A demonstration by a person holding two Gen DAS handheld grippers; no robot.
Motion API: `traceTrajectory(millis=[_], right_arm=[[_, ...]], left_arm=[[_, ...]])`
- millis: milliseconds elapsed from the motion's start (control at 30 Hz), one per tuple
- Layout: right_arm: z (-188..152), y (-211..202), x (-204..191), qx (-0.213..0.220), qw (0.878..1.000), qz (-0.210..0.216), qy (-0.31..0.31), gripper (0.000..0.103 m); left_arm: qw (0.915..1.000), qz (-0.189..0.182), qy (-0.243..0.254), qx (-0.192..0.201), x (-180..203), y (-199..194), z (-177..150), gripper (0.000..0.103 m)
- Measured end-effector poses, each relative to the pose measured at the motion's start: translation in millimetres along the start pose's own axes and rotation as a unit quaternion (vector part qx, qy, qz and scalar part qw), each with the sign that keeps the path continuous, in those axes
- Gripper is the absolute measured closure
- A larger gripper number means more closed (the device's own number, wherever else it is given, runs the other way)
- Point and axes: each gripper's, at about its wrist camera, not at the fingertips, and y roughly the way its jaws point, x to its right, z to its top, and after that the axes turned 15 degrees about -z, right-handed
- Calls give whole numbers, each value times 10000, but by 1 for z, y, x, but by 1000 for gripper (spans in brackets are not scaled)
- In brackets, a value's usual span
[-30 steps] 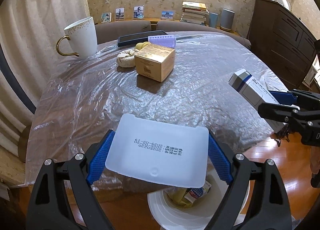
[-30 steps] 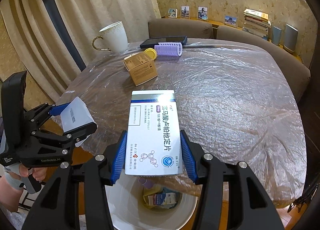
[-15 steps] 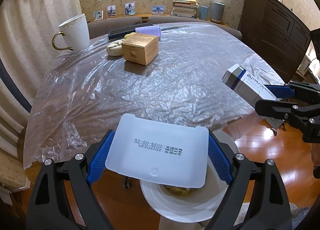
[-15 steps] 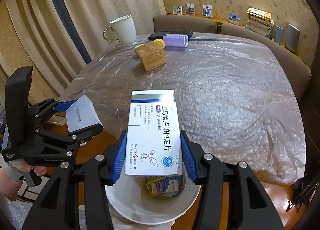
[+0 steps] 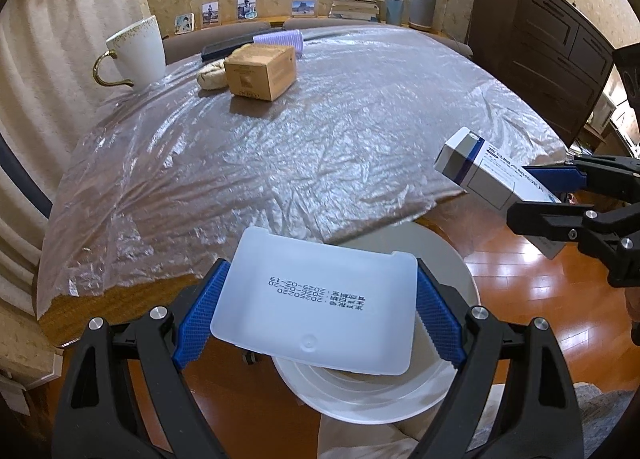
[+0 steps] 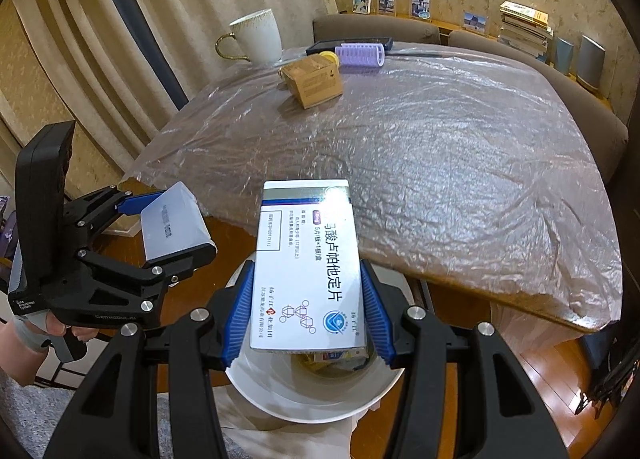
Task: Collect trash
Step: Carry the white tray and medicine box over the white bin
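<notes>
Left claw (image 5: pixel 316 323): clamped on white plastic tray (image 5: pixel 316 307), above bin's near-left rim.
Right claw (image 6: pixel 308 311): gripping medicine box (image 6: pixel 306 267), long axis pointing away.
Bin (image 6: pixel 304 399): directly beneath both.

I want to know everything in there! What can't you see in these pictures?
- Inside the white bin: right wrist view, mostly hidden by the medicine box; left wrist view, by the white plastic tray.
- Framed photos: too small.
- Dark flat thing behind the brown carton: partly covered.
</notes>
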Motion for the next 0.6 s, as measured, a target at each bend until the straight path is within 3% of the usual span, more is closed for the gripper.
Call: traceTrajectory(millis=[600], right_arm=[[-31,27,-8,-477,9986,25,-235,53]], left_arm=[[9988,107,-70,-467,2,38,-25,14]])
